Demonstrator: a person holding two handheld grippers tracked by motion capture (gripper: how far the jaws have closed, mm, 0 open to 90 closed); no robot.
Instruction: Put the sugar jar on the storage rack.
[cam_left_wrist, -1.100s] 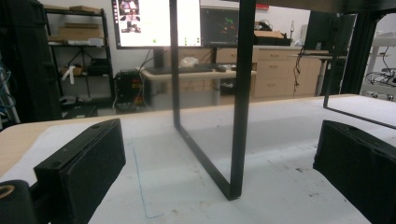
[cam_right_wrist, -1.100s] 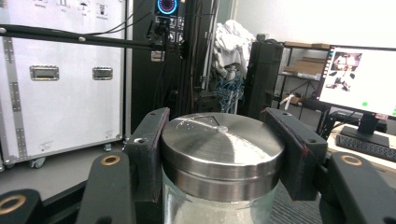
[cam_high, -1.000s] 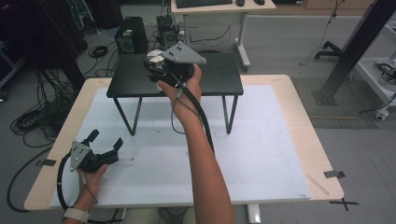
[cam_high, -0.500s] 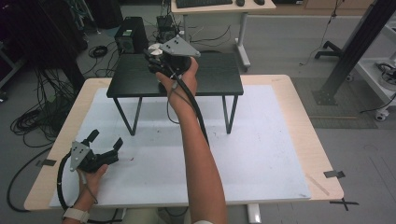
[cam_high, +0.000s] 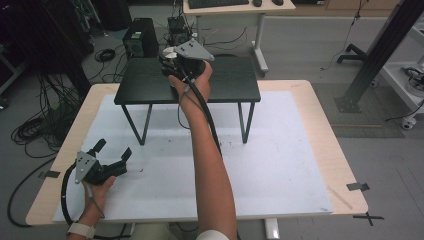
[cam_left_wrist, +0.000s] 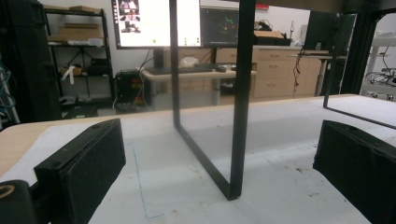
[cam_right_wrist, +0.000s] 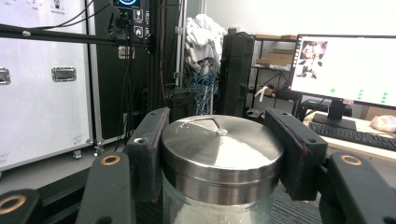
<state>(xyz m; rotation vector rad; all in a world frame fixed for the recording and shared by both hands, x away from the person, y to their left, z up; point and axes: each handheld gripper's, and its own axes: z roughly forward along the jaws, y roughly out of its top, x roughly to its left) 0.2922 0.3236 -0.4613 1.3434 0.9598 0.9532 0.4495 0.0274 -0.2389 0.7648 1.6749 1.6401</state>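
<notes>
Glass jar (cam_right_wrist: 219, 205) with smooth steel lid (cam_right_wrist: 222, 147), pinched at the lid by the right gripper (cam_right_wrist: 222, 140), looks rigid, slippery, breakable; left gripper (cam_high: 111, 161) spread, empty.

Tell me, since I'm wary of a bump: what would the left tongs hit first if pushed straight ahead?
Probably the flat black metal leg of the small black table; it stands between the open left tongs, slightly ahead, though depth is uncertain.
</notes>
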